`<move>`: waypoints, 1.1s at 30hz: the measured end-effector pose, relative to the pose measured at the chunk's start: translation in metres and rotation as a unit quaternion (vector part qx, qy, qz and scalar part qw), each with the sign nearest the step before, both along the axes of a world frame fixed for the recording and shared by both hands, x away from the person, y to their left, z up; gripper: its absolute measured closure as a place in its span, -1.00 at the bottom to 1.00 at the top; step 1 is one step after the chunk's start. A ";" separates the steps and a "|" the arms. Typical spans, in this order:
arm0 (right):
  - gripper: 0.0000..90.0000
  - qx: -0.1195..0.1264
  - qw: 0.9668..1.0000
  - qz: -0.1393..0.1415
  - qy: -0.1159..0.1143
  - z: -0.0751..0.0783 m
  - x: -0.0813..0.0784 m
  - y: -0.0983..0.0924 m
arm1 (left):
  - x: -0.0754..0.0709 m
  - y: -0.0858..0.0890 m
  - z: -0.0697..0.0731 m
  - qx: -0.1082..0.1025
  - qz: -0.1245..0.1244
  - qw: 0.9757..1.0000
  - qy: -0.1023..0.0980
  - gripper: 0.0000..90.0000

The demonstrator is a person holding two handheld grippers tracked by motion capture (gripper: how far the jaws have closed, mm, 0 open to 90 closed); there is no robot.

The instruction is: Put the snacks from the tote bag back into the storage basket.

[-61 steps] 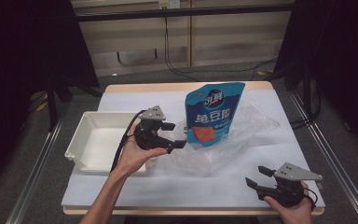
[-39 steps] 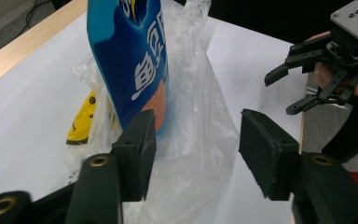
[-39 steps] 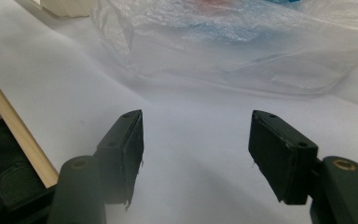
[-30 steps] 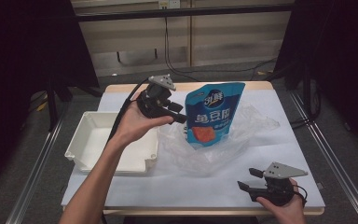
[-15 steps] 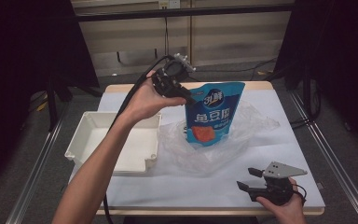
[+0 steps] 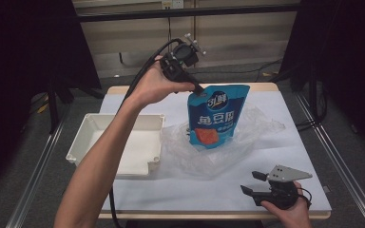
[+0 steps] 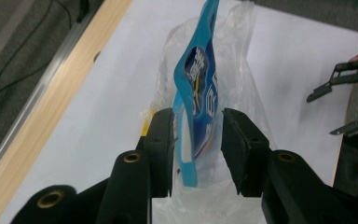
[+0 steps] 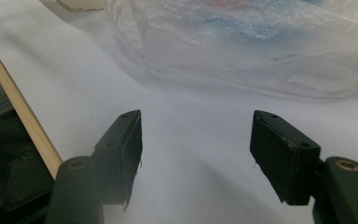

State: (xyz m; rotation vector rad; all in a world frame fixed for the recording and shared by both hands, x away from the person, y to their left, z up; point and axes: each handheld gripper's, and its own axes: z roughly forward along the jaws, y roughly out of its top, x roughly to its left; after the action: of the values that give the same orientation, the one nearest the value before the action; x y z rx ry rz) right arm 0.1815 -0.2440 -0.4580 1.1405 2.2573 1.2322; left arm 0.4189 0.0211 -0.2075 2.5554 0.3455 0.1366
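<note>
Blue pouch between left fingers

From my station I can read print on one thing, the blue pouch: a small round logo near its top, then a row of large white Chinese characters, which look like "鱼豆腐". The finer print stays illegible.

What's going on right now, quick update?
Left gripper closing around blue pouch top corner, pads not pressing. Right gripper open, idle. Pouch upright in clear bag.
</note>
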 end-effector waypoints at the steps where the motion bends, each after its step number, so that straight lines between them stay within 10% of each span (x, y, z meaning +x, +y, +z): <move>1: -0.23 0.000 1.000 0.000 0.000 0.000 0.000 0.000 | 0.002 -0.004 -0.001 0.008 -0.001 1.000 -0.001 0.44; 17: -0.24 -0.008 1.000 0.007 -0.005 0.000 0.000 0.000 | 0.019 -0.057 -0.014 0.084 -0.017 0.996 0.021 0.32; 33: -0.24 -0.009 1.000 0.003 -0.006 0.000 0.001 -0.002 | 0.035 -0.075 -0.042 0.099 -0.045 0.991 0.079 0.50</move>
State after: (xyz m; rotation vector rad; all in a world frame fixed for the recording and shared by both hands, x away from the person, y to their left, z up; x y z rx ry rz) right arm 0.1822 -0.2462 -0.4576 1.1174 2.2608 1.2145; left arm 0.4535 -0.0544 -0.2491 2.7802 0.2866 -0.0691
